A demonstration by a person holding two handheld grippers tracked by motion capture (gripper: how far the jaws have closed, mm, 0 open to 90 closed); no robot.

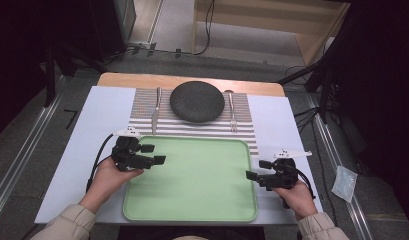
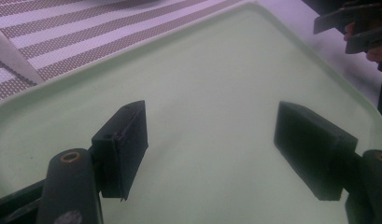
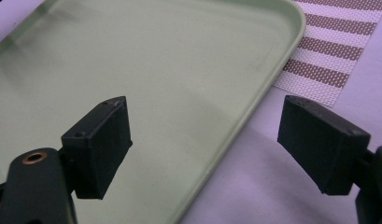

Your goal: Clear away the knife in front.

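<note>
A pale green tray point(image 1: 192, 192) lies empty at the table's front centre. My left gripper point(image 1: 154, 154) hovers open over the tray's left edge, held in a hand. In the left gripper view, the left gripper point(image 2: 212, 112) spreads its jaws wide above the bare tray point(image 2: 207, 60). My right gripper point(image 1: 258, 169) is open at the tray's right edge. The right gripper view has my right gripper point(image 3: 202, 105) straddling the tray rim point(image 3: 254, 107), one jaw over the tray and one over the table. Nothing is held by either.
Behind the tray, a striped placemat point(image 1: 142, 102) carries a dark round plate point(image 1: 197, 101), a knife point(image 1: 156, 110) to its left and a fork point(image 1: 232, 112) to its right. The white tabletop point(image 1: 92, 140) flanks the tray. A clear bag point(image 1: 344, 182) lies on the floor at right.
</note>
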